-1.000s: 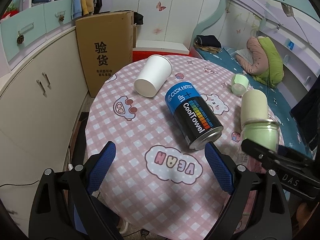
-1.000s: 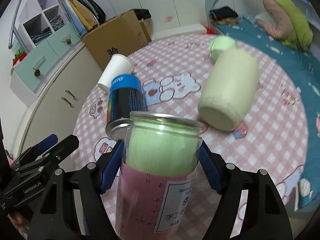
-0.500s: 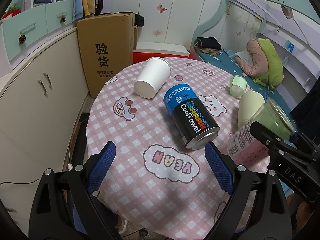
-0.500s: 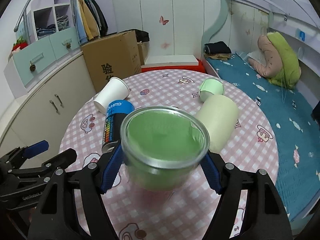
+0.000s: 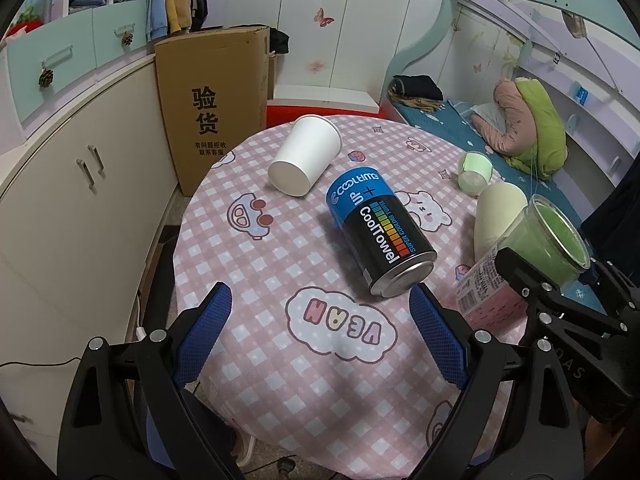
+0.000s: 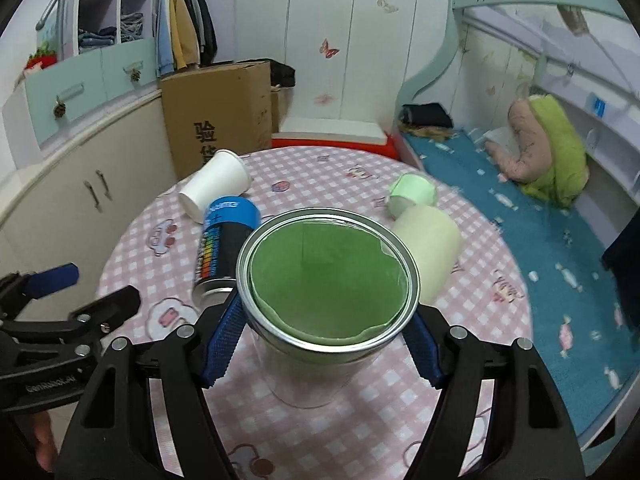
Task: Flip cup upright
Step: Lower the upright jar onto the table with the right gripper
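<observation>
Nearest the right-hand camera: the right tool (image 6: pixel 326 344), blue pads clamped on either side of a clear plastic cup with a metal rim and a green lining (image 6: pixel 326 276). Mouth faces up toward the lens. From the left wrist view the same cup (image 5: pixel 520 268) shows tilted, its pink labelled lower half near the desk's right edge; whether the base touches the cloth I cannot tell.

Left tool (image 5: pixel 320 336), low at the near edge of the round desk with the pink checked cloth (image 5: pixel 248 264): pads wide apart, nothing between them, hovering above the cloth.

Middle ground: a black-and-blue "CoolTowel" can (image 5: pixel 380 232) on its side, open metal end toward the tools. Just beside the held cup, a pale cream cylinder (image 6: pixel 430 240) lying down.

Further out: a small pale green cup (image 6: pixel 412 196) and a white paper cup (image 5: pixel 306 160), both on their sides. Beyond the desk, a brown cardboard box (image 5: pixel 212 104).

Judgement: cup looks nearly turned upright, not yet set down and released.

Risks from here:
- Letting go while the cup leans: it tips over again, or rolls off the near right edge.
- Squeezing thin plastic too hard: wall buckles, cup slips.
- Setting down close to the cream cylinder or the can: a nudge sends either rolling.
</observation>
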Demonstrator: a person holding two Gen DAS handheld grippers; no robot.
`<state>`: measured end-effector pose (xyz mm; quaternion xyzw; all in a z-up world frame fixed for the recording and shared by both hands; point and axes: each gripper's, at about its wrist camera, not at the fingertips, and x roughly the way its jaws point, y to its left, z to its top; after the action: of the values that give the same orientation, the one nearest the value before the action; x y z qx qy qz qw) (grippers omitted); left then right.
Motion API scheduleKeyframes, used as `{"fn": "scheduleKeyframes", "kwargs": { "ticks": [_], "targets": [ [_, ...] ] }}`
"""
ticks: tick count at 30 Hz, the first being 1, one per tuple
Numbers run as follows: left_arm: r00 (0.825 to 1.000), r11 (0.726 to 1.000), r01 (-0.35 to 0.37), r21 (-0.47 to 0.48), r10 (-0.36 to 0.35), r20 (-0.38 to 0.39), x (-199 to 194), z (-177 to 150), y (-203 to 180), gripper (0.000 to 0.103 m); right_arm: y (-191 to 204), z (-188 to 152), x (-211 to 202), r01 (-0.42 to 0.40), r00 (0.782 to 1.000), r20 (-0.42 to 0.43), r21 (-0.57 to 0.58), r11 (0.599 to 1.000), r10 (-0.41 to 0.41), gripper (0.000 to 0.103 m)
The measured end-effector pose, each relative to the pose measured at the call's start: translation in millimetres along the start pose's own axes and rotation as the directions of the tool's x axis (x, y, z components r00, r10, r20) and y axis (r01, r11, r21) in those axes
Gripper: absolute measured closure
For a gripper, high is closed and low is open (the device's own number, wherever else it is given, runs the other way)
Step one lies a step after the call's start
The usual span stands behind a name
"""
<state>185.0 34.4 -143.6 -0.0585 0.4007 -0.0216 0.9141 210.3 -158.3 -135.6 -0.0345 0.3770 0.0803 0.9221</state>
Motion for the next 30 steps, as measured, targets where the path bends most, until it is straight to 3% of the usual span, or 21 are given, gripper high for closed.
{"fn": "scheduleKeyframes", "kwargs": {
  "ticks": [14, 30],
  "targets": [
    [0.999, 1.000, -0.002, 0.009, 0.002, 0.034, -18, -3, -2, 0.012, 6, -2, -16, -0.008, 1.000, 0.027, -0.012, 1.000, 0.008, 0.029],
    [0.987, 0.999, -0.004, 0.039, -0.002, 0.162, -88, -12, -14, 0.011, 2, -7, -84, -0.014, 0.992, 0.127, 0.011, 1.000, 0.013, 0.027]
  ]
}}
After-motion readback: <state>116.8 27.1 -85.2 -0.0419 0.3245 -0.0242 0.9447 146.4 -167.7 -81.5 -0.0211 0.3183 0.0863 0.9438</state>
